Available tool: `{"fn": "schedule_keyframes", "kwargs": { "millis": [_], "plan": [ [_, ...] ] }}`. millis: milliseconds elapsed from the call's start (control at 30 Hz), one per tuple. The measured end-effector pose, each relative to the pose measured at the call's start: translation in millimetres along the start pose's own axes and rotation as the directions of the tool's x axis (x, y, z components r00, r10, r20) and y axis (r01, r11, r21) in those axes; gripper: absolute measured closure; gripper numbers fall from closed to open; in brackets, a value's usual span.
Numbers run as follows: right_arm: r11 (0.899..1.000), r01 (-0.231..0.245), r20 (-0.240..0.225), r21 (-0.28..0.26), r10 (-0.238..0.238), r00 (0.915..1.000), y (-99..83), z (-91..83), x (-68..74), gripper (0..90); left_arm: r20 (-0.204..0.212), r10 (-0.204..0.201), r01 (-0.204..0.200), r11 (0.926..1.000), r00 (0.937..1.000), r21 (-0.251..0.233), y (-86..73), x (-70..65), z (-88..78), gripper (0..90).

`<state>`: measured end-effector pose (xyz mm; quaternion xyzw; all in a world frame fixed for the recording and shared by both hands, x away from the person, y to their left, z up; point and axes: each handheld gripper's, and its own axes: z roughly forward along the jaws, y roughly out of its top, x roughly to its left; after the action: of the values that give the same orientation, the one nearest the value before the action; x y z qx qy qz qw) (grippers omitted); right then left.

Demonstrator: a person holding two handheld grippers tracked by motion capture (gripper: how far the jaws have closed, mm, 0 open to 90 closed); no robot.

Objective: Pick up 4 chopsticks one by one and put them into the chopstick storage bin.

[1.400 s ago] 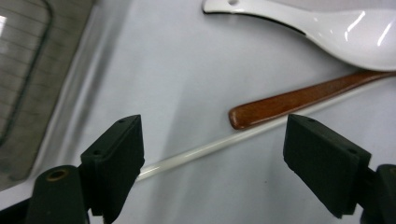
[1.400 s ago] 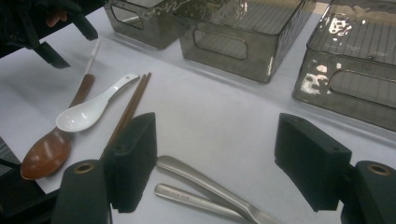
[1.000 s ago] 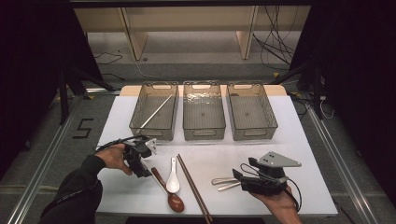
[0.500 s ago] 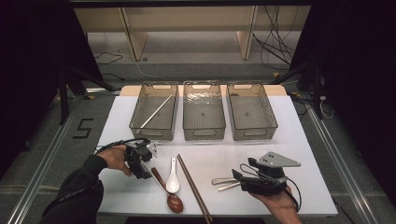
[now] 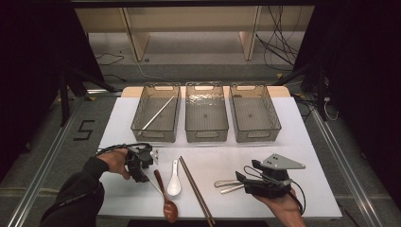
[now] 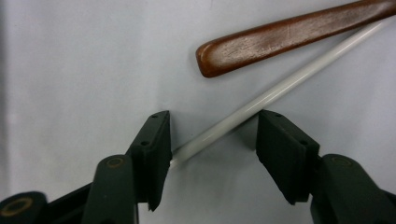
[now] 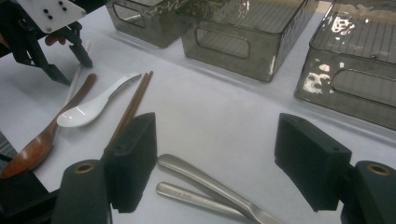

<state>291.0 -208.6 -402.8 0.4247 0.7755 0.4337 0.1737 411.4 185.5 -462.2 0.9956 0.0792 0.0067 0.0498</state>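
My left gripper (image 6: 213, 125) points down at the table, with a thin white chopstick (image 6: 261, 100) lying slantwise between its jaws. The jaws have just been closing. The stick's end touches the left pad (image 6: 156, 149), and a gap remains at the other pad, so nothing is gripped. The tip of a brown wooden spoon handle (image 6: 280, 39) lies just beyond the jaws. In the high view the left gripper (image 5: 143, 175) is at the front left of the table. My right gripper (image 7: 217, 126) stands open over two metal utensil handles (image 7: 205, 179); in the high view the right gripper (image 5: 241, 182) is at the front right.
A white ceramic spoon (image 5: 174, 180), the wooden spoon (image 5: 166, 201) and a pair of brown chopsticks (image 5: 196, 191) lie between the hands. Three clear bins stand in a row at the back; the left bin (image 5: 142, 124) holds a white chopstick (image 5: 158, 113).
The left gripper's jaws stand a little narrower than before. Both hands and the cutlery on the table keep their places.
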Motion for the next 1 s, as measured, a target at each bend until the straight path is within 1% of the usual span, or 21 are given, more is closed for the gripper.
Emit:
{"fn": "schedule_keyframes", "kwargs": {
  "millis": [100, 133, 200, 267, 333, 367, 400, 467, 533, 600, 633, 767, 933, 967, 1000],
  "plan": [
    [1.0, 0.0, 0.002, 0.001, 0.0, 1.0, -0.1, -0.1, 0.0, 30.7, 0.001, 0.017, -0.017, 0.9998, 0.9999, 0.013, -0.6, -2.3, -0.7, 49.8],
    [1.0, 0.0, 0.001, 0.002, 0.0, 1.0, -0.1, -0.2, 0.0, 30.7, 0.0, 0.014, -0.014, 0.9998, 0.9999, 0.016, -1.1, -3.4, -0.8, 51.2],
    [1.0, 0.001, 0.002, 0.001, -0.001, 1.0, -0.1, -0.3, -0.2, 30.7, -0.001, 0.031, -0.031, 0.999, 0.9995, 0.032, -1.6, -5.1, -1.4, 54.8],
    [1.0, 0.002, 0.004, 0.001, -0.002, 1.0, -0.2, -0.4, -0.2, 30.7, -0.001, 0.03, -0.03, 0.9987, 0.9996, 0.041, -2.7, -8.2, -1.7, 58.4],
    [1.0, 0.001, 0.005, 0.002, -0.001, 1.0, -0.3, -0.5, -0.3, 30.7, 0.006, 0.029, -0.029, 0.9977, 0.9996, 0.061, -4.5, -9.8, -2.4, 61.5],
    [1.0, -0.001, 0.004, 0.002, 0.001, 1.0, -0.3, -0.4, -0.5, 30.7, 0.007, 0.041, -0.042, 0.9965, 0.9991, 0.072, -5.7, -11.1, -2.7, 62.8],
    [1.0, -0.003, 0.003, 0.002, 0.003, 1.0, -0.3, -0.6, -0.8, 30.7, 0.004, 0.035, -0.035, 0.9969, 0.9994, 0.07, -7.1, -13.2, -2.5, 64.0],
    [1.0, -0.005, 0.004, 0.002, 0.005, 1.0, -0.3, -0.9, -1.1, 30.7, 0.008, 0.041, -0.042, 0.9961, 0.9991, 0.078, -10.1, -15.3, -3.0, 65.7],
    [1.0, -0.007, 0.005, 0.001, 0.007, 1.0, -0.4, -0.9, -1.4, 30.7, 0.009, 0.034, -0.035, 0.9965, 0.9994, 0.076, -13.8, -17.4, -3.3, 67.5],
    [1.0, -0.007, 0.004, 0.003, 0.007, 1.0, -0.4, -0.8, -1.1, 30.7, 0.008, 0.041, -0.042, 0.9957, 0.9991, 0.082, -17.2, -19.3, -3.9, 69.5],
    [1.0, -0.003, 0.003, 0.003, 0.003, 1.0, -0.4, -0.6, -1.1, 30.7, 0.005, 0.04, -0.04, 0.9962, 0.9992, 0.078, -18.5, -20.7, -3.8, 70.7],
    [1.0, -0.004, 0.004, 0.004, 0.004, 1.0, -0.3, -0.3, -0.8, 30.7, 0.007, 0.05, -0.05, 0.996, 0.9987, 0.074, -22.5, -24.1, -4.3, 74.0],
    [1.0, -0.004, 0.005, 0.005, 0.004, 1.0, -0.3, -0.2, -0.8, 30.7, 0.019, 0.073, -0.074, 0.9934, 0.9972, 0.088, -23.8, -29.0, -4.5, 77.3],
    [1.0, -0.004, 0.005, 0.006, 0.004, 1.0, -0.3, -0.2, -0.8, 30.7, 0.021, 0.072, -0.074, 0.9932, 0.9972, 0.09, -24.4, -30.0, -4.6, 77.7],
    [1.0, -0.003, 0.004, 0.006, 0.003, 1.0, -0.3, -0.1, -0.8, 30.7, 0.02, 0.083, -0.084, 0.9921, 0.9964, 0.093, -24.5, -30.5, -4.8, 78.0]
  ]
}}
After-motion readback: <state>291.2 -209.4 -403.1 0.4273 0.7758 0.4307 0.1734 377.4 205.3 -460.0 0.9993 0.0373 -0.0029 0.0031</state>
